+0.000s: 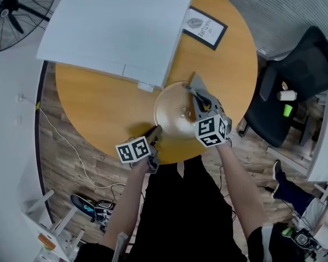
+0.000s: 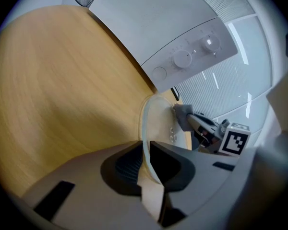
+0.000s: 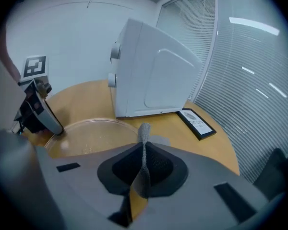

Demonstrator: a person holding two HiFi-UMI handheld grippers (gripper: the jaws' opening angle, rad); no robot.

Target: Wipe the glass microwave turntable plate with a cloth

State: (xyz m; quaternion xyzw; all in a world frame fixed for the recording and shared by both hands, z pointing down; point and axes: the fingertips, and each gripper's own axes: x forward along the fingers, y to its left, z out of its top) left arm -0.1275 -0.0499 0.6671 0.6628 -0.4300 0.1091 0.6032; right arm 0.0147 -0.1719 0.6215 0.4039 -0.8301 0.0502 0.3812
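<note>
The clear glass turntable plate (image 1: 172, 113) lies on the round wooden table (image 1: 98, 102), near its front edge and in front of the microwave. My left gripper (image 1: 156, 131) grips the plate's near-left rim; in the left gripper view the rim (image 2: 145, 128) runs between the two pads (image 2: 127, 164). My right gripper (image 1: 199, 100) hovers over the plate's right side, shut on a grey cloth (image 1: 197, 83). In the right gripper view the cloth (image 3: 144, 133) stands pinched between the jaws, with the plate (image 3: 93, 135) just beyond and to the left.
A white microwave (image 1: 120, 29) fills the back of the table. A framed card (image 1: 205, 29) lies to its right. A black office chair (image 1: 295, 81) stands right of the table, a fan (image 1: 11, 10) at far left. The person's legs are at the table's front edge.
</note>
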